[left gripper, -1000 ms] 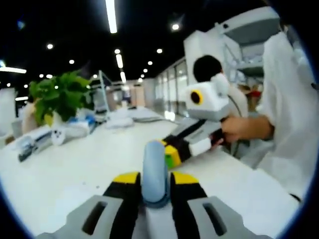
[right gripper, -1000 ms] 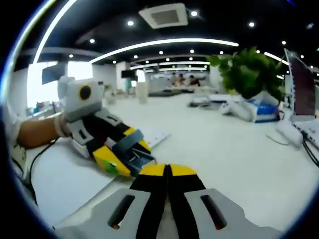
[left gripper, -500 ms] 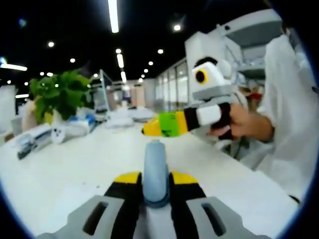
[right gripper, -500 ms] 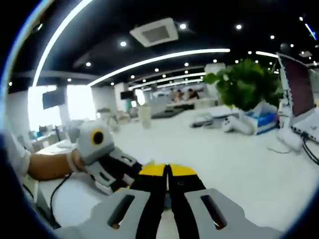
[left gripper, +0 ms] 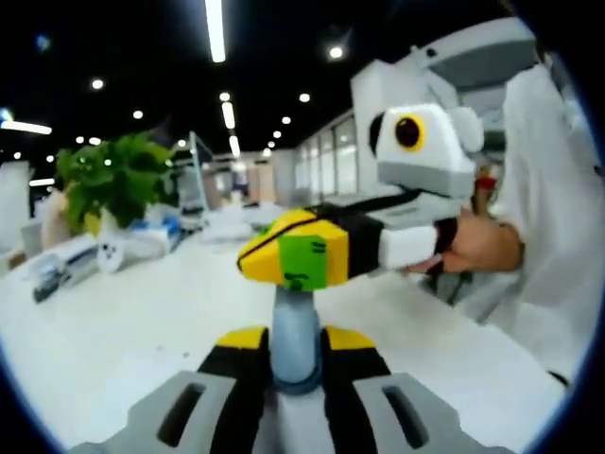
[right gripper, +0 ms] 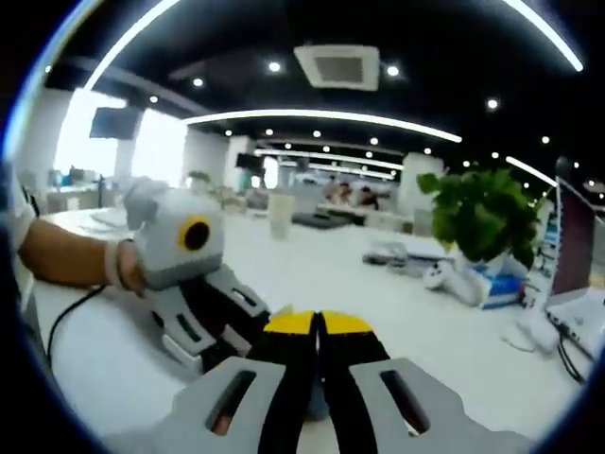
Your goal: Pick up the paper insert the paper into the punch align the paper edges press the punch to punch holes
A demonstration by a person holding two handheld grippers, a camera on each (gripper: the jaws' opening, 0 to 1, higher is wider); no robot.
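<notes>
The left gripper (left gripper: 295, 342) clamps the blue-grey punch handle (left gripper: 295, 322) between its jaws, so pressing is the step in hand. The right gripper (right gripper: 317, 331) is clenched on nothing and hovers just above the handle; a second ago it lay lower, off to the side. Next it should bear down. The paper's place I cannot tell; white table (left gripper: 113, 322) lies beneath.
</notes>
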